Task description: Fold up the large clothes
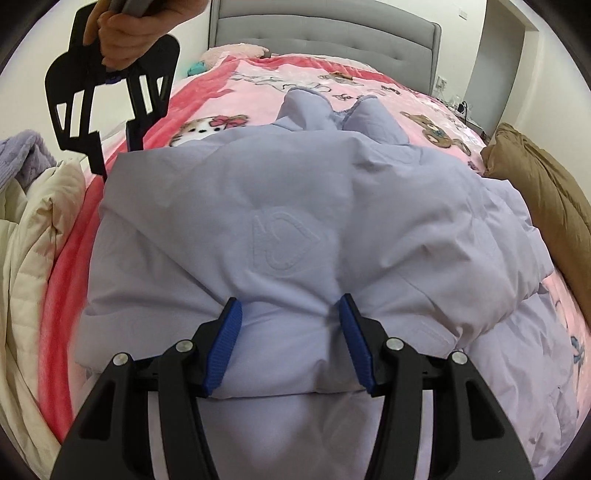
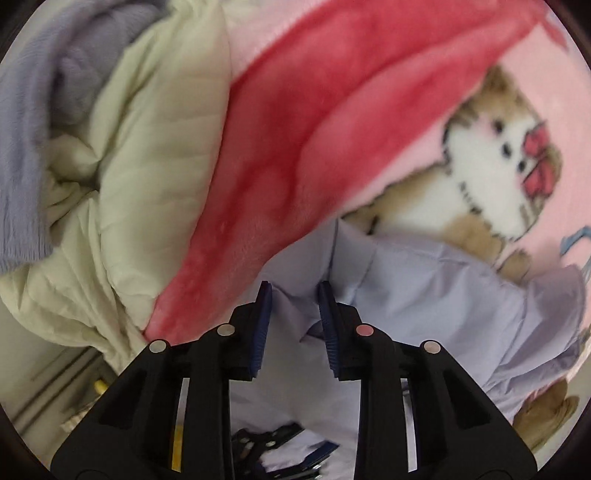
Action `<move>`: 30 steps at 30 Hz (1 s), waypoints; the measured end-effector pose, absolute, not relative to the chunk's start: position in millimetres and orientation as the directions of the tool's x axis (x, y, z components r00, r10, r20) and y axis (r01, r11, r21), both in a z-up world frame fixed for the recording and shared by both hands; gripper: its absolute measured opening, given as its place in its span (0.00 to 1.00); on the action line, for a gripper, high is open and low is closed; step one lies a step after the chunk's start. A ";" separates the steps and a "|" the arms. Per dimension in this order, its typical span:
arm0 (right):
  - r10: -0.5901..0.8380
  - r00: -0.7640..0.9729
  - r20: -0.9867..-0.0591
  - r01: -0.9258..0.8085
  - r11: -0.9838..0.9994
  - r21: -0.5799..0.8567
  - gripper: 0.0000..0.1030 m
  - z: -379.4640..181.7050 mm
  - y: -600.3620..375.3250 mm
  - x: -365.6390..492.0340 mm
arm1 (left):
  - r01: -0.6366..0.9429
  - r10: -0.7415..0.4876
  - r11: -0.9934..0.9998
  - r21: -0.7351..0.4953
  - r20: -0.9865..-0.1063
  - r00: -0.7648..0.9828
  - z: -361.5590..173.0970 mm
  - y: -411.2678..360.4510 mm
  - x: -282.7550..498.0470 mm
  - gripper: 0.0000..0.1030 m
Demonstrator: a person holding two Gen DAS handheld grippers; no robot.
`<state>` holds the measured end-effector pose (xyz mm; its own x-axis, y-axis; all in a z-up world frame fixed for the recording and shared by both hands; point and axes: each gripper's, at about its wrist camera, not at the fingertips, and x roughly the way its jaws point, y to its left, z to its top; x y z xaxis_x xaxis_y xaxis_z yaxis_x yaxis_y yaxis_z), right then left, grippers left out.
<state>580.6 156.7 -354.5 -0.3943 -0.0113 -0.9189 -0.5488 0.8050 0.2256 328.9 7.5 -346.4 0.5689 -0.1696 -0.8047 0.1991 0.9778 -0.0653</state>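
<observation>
A large pale lavender padded jacket (image 1: 288,229) lies folded on the pink bed blanket, its sleeves pointing toward the headboard. My left gripper (image 1: 290,314) is shut on a thick fold at the jacket's near edge, blue pads pressed into the fabric. My right gripper (image 1: 114,147) hangs in the air at the upper left of the left wrist view, above the jacket's far left corner. In the right wrist view the right gripper (image 2: 294,295) is open and empty over the jacket's corner (image 2: 424,295).
The pink cartoon blanket (image 1: 369,85) covers the bed, with a red border (image 2: 295,129). A cream quilted garment (image 1: 33,236) and a purple knit (image 1: 22,155) lie at the left edge. A brown garment (image 1: 543,192) lies at the right. A grey headboard (image 1: 325,33) stands behind.
</observation>
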 end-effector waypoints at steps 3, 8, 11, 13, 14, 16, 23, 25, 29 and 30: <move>-0.035 -0.476 -0.879 -0.495 0.836 0.235 0.29 -367.3 158.9 578.5 | 0.195 -0.162 0.979 -0.057 -0.801 0.577 -347.2 5.3 327.7 0.53; 0.026 -0.485 -0.874 -0.409 0.877 0.253 0.10 -376.6 156.8 583.6 | 0.190 -0.161 0.980 -0.059 -0.799 0.580 -347.8 5.4 327.7 0.53; 0.134 -0.385 -0.913 -0.419 0.856 0.302 0.04 -359.4 159.2 588.8 | 0.185 -0.162 0.981 -0.064 -0.798 0.580 -348.0 6.6 327.6 0.53; 0.164 -0.332 -0.929 -0.451 0.838 0.309 0.02 -348.2 162.5 590.3 | 0.184 -0.160 0.981 -0.062 -0.798 0.581 -348.9 6.1 327.3 0.53; 0.150 -0.315 -0.937 -0.464 0.837 0.290 0.02 -345.3 164.4 591.4 | 0.184 -0.158 0.981 -0.061 -0.797 0.582 -348.4 6.9 327.5 0.53; 0.117 -0.324 -0.939 -0.474 0.838 0.268 0.01 -347.6 165.6 591.4 | 0.183 -0.160 0.981 -0.064 -0.798 0.581 -348.3 7.4 327.7 0.53; 0.063 -0.263 -0.963 -0.661 0.715 0.227 0.31 -323.7 171.0 572.8 | 0.188 -0.163 0.980 -0.064 -0.801 0.576 -347.1 5.9 328.2 0.53; 0.017 -0.242 -0.970 -0.709 0.680 0.189 0.27 -326.6 172.7 560.0 | 0.187 -0.164 0.980 -0.066 -0.802 0.575 -346.9 6.3 327.9 0.53; -0.025 -0.147 -0.989 -0.754 0.650 0.096 0.02 -338.0 172.9 544.9 | 0.187 -0.163 0.980 -0.065 -0.801 0.576 -346.3 6.5 328.0 0.53; -0.016 -0.135 -0.991 -0.750 0.656 0.092 0.02 -339.4 172.2 543.7 | 0.186 -0.163 0.980 -0.065 -0.800 0.577 -346.2 6.4 328.2 0.53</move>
<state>543.7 172.2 -339.4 -0.1349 -0.0158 -0.9907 -0.7496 0.6555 0.0916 328.2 6.4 -346.2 0.5769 -0.1627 -0.8004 0.1864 0.9803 -0.0649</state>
